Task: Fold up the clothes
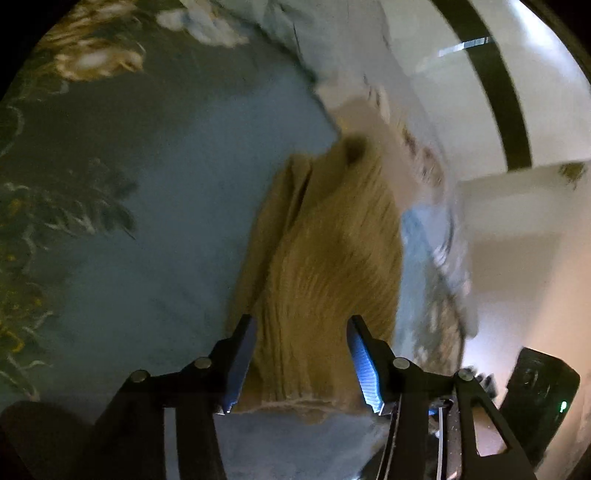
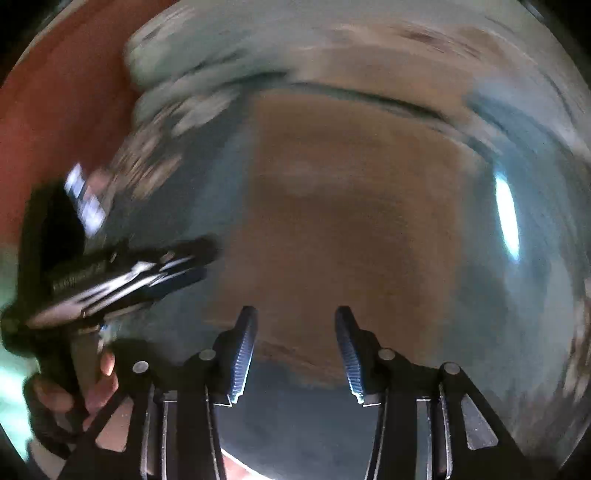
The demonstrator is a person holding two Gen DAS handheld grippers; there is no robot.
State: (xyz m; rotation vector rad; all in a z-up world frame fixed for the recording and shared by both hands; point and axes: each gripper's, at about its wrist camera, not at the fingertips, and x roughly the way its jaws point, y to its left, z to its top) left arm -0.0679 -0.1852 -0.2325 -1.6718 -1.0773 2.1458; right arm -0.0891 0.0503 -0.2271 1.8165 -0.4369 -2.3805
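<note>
Both grippers' fingers apart over tan sweater (image 1: 317, 266); only right view shows left gripper (image 2: 207, 258).

One tan ribbed knit garment (image 1: 325, 266) lies on one blue bedspread (image 1: 166, 184) with a floral border. Two grippers are in use: the left gripper (image 1: 301, 354) shows two black fingers (image 1: 242, 354) with blue pads, and the right gripper (image 2: 295, 350) shows two fingers (image 2: 242, 354) of the same kind. One hand (image 2: 92, 384) appears in the right wrist view, wrapped round the left gripper's handle. One dark door frame or post (image 1: 495, 92) stands against the pale wall. One pale bundle, perhaps a pillow (image 1: 207, 22), sits at the bed's far end, though blur leaves that count uncertain.
</note>
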